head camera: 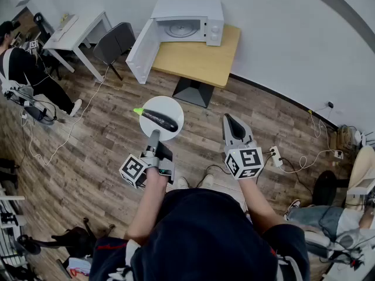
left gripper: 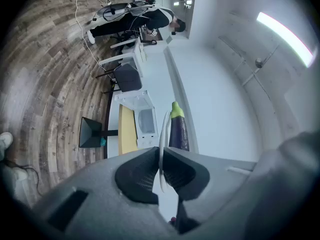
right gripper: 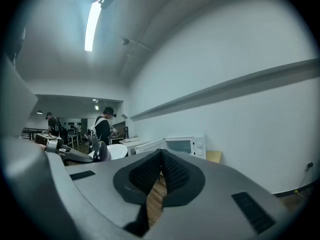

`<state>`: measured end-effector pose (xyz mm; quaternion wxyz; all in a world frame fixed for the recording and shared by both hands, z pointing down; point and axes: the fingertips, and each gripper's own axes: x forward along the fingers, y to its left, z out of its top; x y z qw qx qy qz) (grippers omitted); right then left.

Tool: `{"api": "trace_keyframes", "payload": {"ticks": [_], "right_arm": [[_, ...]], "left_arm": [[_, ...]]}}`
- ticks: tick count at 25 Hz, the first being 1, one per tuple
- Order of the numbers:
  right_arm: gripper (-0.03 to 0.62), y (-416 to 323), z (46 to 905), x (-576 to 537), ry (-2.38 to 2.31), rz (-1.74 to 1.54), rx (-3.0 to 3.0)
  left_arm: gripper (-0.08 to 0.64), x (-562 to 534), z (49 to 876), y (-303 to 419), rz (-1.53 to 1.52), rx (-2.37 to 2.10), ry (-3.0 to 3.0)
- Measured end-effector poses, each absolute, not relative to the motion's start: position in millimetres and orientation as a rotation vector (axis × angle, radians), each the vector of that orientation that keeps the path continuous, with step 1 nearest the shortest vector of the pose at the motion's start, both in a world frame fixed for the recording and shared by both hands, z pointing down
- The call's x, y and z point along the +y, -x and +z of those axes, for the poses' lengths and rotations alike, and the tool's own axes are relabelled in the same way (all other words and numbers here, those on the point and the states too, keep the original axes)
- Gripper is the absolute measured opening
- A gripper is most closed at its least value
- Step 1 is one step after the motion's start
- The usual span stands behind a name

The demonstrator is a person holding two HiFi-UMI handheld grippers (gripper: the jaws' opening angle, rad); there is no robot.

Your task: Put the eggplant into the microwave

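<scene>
A dark purple eggplant [head camera: 159,120] with a green stem lies on a round white plate [head camera: 171,106] held in the air above the wooden floor. My left gripper [head camera: 154,135] is shut on the plate's near rim; in the left gripper view the thin rim [left gripper: 163,129] runs between the closed jaws, with the eggplant [left gripper: 178,130] beyond. My right gripper [head camera: 227,117] is shut with nothing in it, level, to the right of the plate. The white microwave [head camera: 188,21] stands ahead on a wooden table [head camera: 196,60], its door [head camera: 142,50] swung open to the left.
A grey chair [head camera: 115,41] and a white desk [head camera: 71,30] stand left of the microwave table. A person [head camera: 23,69] in dark clothes is at the far left. Cables and a power strip [head camera: 275,156] lie on the floor to the right.
</scene>
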<state>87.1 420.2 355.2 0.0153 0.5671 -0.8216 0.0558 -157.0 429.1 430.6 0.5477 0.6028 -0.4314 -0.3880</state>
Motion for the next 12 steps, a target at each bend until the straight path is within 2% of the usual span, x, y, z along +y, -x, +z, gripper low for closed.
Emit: {"api": "trace_keyframes", "payload": {"ticks": [12], "right_arm": [[0.011,-102,360,421,-1.763,0.163,-2.561]], "left_arm": [[0.028,436,448,148,-0.906,-1.065,-1.368]]}}
